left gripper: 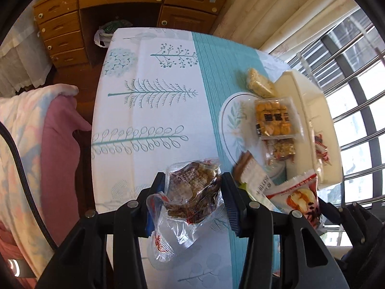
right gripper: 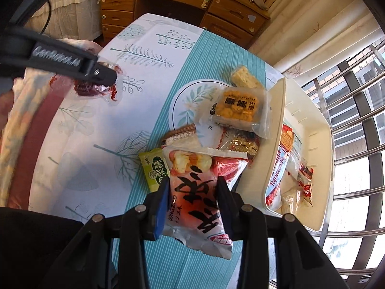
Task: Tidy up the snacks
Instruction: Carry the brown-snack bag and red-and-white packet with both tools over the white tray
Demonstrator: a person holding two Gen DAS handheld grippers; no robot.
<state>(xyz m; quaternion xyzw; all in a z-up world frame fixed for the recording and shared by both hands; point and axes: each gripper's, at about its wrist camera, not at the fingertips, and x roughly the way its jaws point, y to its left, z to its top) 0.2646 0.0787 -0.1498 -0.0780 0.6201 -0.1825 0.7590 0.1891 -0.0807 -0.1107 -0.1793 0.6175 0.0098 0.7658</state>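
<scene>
1. Left gripper [left gripper: 193, 187]: fingers closed onto a clear packet of dark snack [left gripper: 192, 190], which is pinched across its middle and held above the patterned tablecloth [left gripper: 149, 77]. Its loose lower end hangs free. Risk: the slick film may slide out of the pads if the packet swings.

2. Right gripper [right gripper: 192, 195]: fingers closed onto a pink-and-white printed snack bag [right gripper: 195, 192], held over the table edge just beside the cream bin [right gripper: 310, 130]. Risk: the grip sits low on an air-filled bag; squeezing harder could burst or crush it.

3. Cream bin: stands at the table's window side and already holds a red-and-white bag [right gripper: 281, 163] and smaller wrapped items. Risk: its near wall stands close to the held bag, which could snag on the rim and tip out.

4. Loose pile beside the bin: yellow-biscuit packet [right gripper: 238, 108], pale bar [right gripper: 245, 77], green packet [right gripper: 156, 171], others overlapping. Risk: a sweep by either gripper could push them off the cloth.
</scene>
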